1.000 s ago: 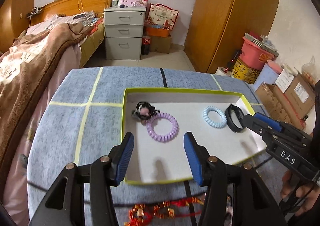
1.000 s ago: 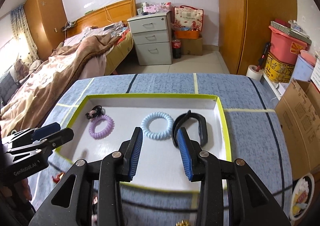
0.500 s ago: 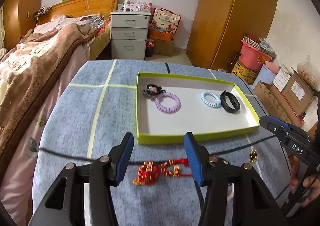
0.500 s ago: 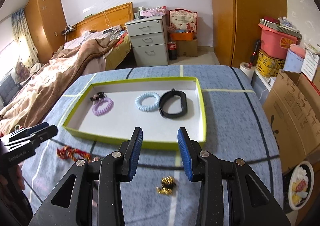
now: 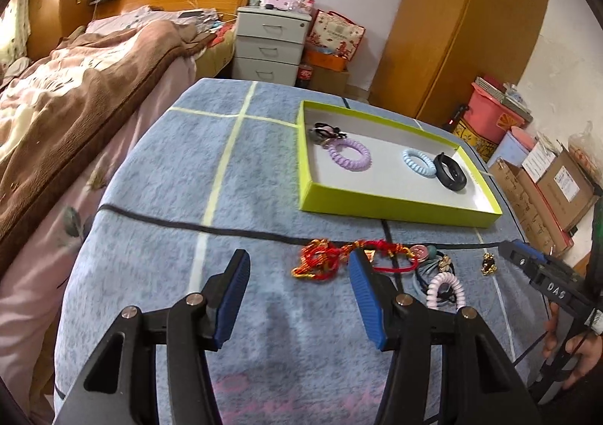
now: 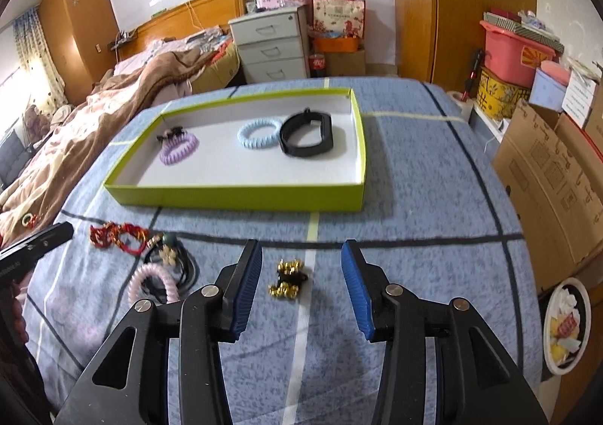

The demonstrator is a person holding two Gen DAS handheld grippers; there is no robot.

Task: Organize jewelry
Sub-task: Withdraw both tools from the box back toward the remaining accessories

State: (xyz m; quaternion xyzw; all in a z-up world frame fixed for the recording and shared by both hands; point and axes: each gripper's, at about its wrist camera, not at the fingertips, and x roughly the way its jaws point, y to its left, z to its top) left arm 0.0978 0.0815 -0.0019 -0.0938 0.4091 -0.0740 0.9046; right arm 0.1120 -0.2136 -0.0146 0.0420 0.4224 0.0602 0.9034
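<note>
Both tongs are hanging wide and empty over the fuzzy blue counter (image 6: 414, 199): right tongs (image 6: 301, 285) framing a gold beaded trinket (image 6: 288, 279), left tongs (image 5: 297, 297) near a red knotted cord bracelet (image 5: 331, 262); coiled bands are lying in the green tray (image 6: 241, 197).

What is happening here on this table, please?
A person with two handheld grippers is sorting jewelry into a green tray. A purple coil tie, a blue coil tie and a black band lie inside. The right gripper is open around a small gold charm; the left gripper is open near a red cord bracelet.
</note>
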